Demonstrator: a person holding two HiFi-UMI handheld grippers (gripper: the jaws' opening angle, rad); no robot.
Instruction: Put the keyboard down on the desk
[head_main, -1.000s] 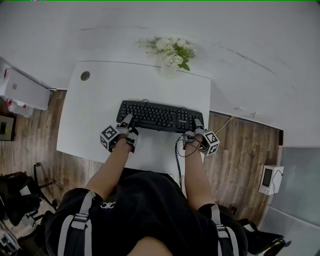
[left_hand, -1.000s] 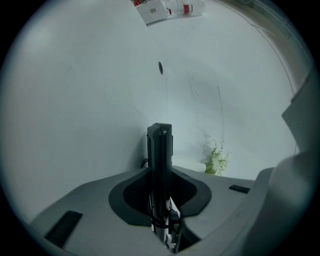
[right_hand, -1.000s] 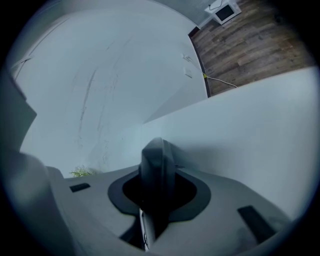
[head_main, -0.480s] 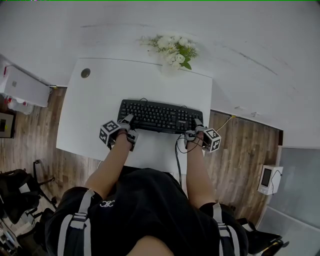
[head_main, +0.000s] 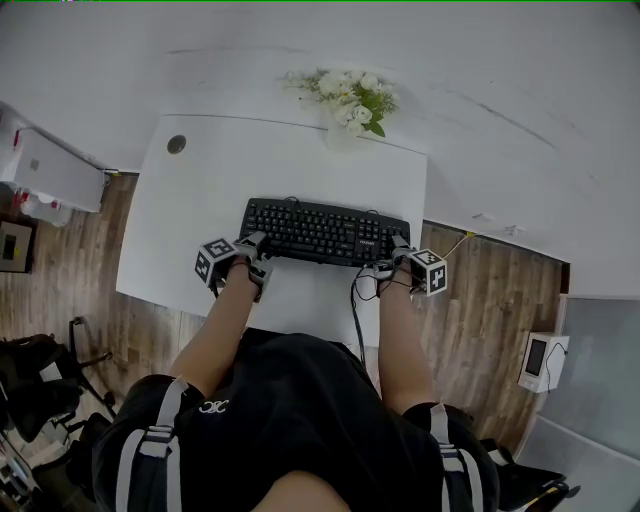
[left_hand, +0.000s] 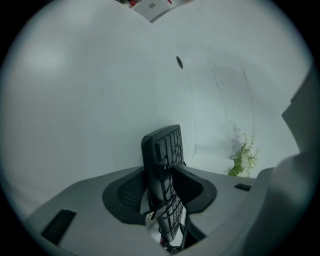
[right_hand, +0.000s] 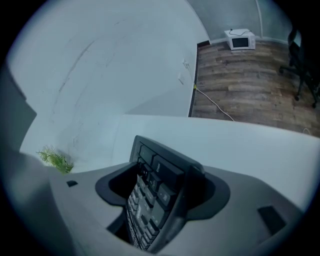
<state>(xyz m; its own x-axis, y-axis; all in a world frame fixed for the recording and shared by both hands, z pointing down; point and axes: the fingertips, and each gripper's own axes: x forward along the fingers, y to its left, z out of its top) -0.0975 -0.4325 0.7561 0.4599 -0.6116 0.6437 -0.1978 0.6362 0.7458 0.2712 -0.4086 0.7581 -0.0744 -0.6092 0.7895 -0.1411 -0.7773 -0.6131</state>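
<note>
The keyboard lies flat on the white desk, roughly mid-desk, with the flowers at its 12 o'clock against the wall. So the put-down looks all but done, and the risks now lie in the release.

The main one is a snag. Each end of the keyboard sits between a pair of jaws, so pulling a gripper away before its jaws are fully clear could drag or slew the board across the smooth top. The right side has a second hazard: the black cable loops off the desk's near edge at 6 o'clock, just beside the right gripper. A backward pull could catch that loop and tug the keyboard toward the edge.

The left gripper sits at the keyboard's 8 o'clock corner and the right one at its 4 o'clock corner, both pointing toward 12 o'clock. On both, the jaws are opening. The left gripper view shows the keyboard's end standing between spread jaws, with a gap on one side. The right gripper view shows much the same, the keys loose between the jaws and not pinched. The left forearm and the right forearm reach forward from the body, low over the desk's near edge and nearly parallel.
</note>
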